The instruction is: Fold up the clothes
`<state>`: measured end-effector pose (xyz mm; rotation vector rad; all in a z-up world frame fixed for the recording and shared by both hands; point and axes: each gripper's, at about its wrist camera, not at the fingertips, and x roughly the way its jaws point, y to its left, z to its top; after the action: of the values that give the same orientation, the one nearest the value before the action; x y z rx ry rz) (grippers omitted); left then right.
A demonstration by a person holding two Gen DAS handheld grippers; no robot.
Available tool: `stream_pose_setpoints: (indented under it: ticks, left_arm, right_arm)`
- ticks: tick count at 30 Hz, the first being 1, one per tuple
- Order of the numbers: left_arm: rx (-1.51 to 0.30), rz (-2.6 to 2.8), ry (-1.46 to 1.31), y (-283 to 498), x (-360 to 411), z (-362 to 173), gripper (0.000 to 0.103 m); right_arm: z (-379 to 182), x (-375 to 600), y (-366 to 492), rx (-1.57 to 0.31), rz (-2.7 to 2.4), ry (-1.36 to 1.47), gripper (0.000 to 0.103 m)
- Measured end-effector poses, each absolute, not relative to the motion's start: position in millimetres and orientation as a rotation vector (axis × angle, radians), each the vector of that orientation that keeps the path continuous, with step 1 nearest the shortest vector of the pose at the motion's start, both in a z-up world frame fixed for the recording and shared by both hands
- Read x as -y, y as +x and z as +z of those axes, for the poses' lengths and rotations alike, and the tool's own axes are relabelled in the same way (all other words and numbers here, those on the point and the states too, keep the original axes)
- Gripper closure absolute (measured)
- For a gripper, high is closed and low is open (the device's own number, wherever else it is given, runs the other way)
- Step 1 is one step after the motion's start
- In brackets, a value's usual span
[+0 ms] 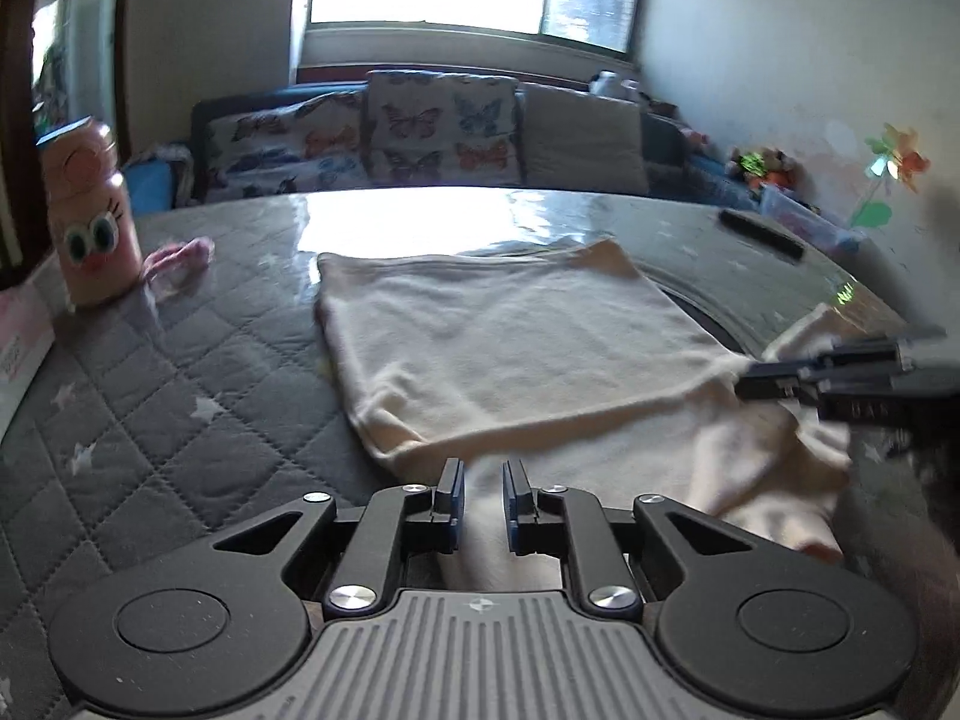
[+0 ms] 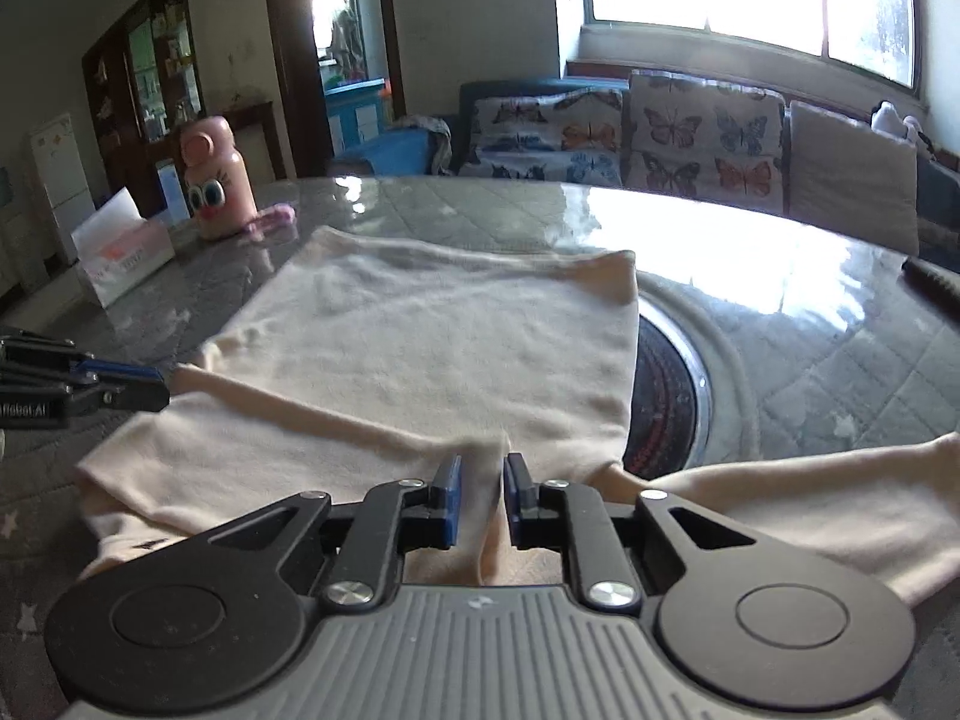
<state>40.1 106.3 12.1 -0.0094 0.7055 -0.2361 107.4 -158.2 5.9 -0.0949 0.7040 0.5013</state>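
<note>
Garment [image 1: 510, 348] fold between both hand-held grippers' narrowly parted pads [image 1: 451, 489].

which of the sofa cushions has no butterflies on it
The plain beige cushion at the right end of the sofa; the two butterfly cushions beside it are printed.
</note>
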Motion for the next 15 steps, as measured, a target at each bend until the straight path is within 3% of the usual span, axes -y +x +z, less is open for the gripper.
stream_pose_setpoints:
  ticks: [12, 15]
  left_arm:
    - [-0.728, -0.236, 0.068, 23, -98, 4, 0.086]
    - [-0.712, -0.218, 0.067, 19, -100, 9, 0.070]
  right_arm:
    - [-2, 157, 72, -0.712, 0.613, -0.202, 0.087]
    - [8, 174, 68, -0.700, 0.596, -0.142, 0.077]
